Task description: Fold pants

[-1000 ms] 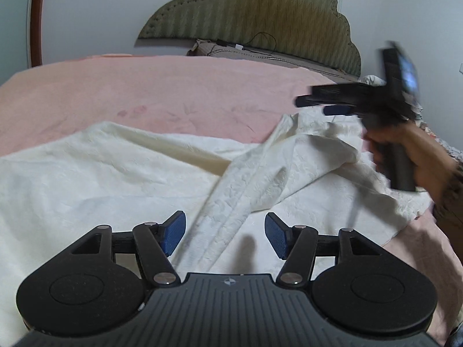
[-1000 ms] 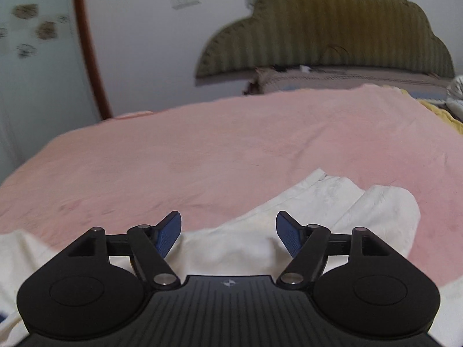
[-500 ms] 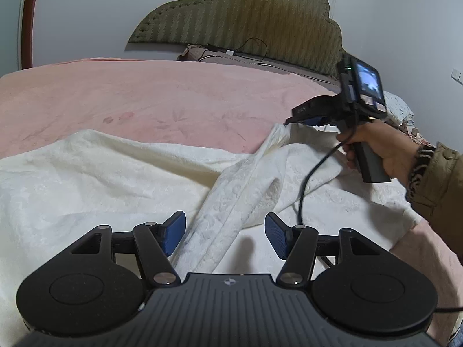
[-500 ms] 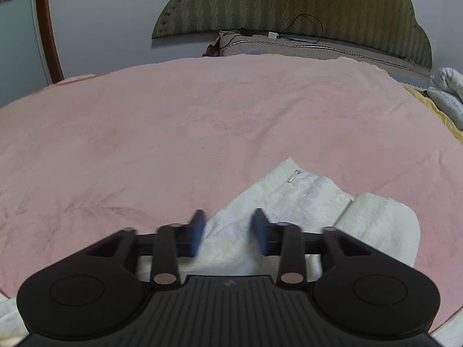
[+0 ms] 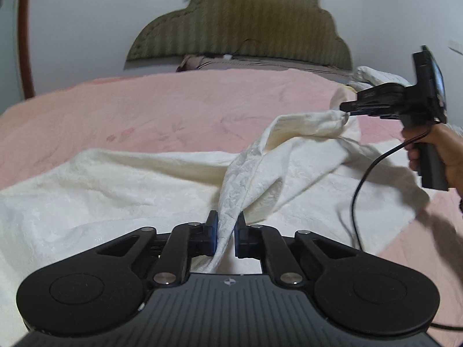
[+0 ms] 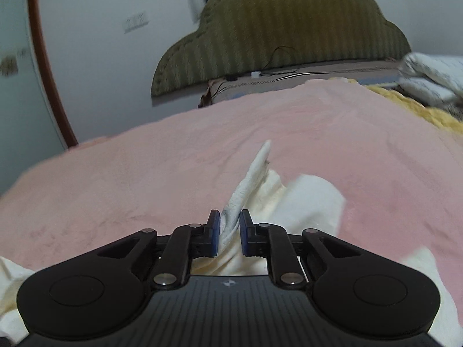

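Cream-white pants (image 5: 115,190) lie spread over a pink bedspread (image 5: 173,110). My left gripper (image 5: 225,231) is shut on a raised fold of the pants near the front. My right gripper (image 6: 230,232) is shut on another part of the pants (image 6: 254,179) and holds it lifted above the bed. It also shows in the left wrist view (image 5: 347,110) at the right, with the cloth stretched in a ridge between the two grippers. A hand (image 5: 439,150) holds its handle.
An olive padded headboard (image 5: 240,29) stands at the far end of the bed against a white wall. A white quilt (image 6: 434,75) and a yellow blanket edge (image 6: 419,107) lie at the far right. A black cable (image 5: 358,190) hangs from the right gripper.
Both grippers have closed on the pants; the left was open half a second ago. The right gripper has lifted its end, pulling the cloth up off the bed.
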A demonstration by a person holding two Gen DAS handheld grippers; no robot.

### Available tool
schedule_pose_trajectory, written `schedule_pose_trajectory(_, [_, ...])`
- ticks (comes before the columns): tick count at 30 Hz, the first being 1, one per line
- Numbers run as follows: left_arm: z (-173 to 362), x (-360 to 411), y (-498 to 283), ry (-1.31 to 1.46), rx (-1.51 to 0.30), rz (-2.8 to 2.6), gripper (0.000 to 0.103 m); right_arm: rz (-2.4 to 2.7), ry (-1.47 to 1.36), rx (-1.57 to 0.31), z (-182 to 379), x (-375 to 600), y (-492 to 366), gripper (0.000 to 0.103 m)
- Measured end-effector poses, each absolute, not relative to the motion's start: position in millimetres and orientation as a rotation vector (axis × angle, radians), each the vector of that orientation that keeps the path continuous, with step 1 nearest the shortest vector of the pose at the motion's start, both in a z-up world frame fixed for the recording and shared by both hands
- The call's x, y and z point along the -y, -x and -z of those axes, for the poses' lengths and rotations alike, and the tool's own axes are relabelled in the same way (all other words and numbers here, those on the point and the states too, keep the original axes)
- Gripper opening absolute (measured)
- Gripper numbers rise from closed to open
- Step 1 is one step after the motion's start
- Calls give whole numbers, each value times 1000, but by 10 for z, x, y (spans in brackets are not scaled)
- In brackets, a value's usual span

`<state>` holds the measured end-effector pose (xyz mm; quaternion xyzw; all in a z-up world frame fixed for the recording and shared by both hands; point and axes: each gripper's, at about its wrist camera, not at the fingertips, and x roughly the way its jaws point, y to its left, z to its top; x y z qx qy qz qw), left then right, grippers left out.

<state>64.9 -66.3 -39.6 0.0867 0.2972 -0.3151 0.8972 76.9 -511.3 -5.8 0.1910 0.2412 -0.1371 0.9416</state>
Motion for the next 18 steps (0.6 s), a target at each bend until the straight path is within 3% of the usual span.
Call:
schedule_pose_trajectory(8, [517,682,-504,-296,-600,724,9,209,-743,-492,396,5538,42,15])
schedule_pose_trajectory(11, [542,757,-529,-307,-602,711,20,180,-856,-455,503,5655,41,19])
schedule_pose_trajectory(12, [542,776,-536,-307,-602,710,21,181,-874,-442,524,5680,13,27])
schedule_pose_trajectory(14, [543,809,-510,-322,-588,701,24,209,-912,-421,578,5737,-47,56])
schedule_pose_trajectory(15, [539,824,-512,-332,-587,698,25,217,-939,-397,609,5766,-63,75])
schedule_pose_trajectory(18, [559,828,-510,-337,-590,690,25,210,-1037,-302,692,5891,-88,76])
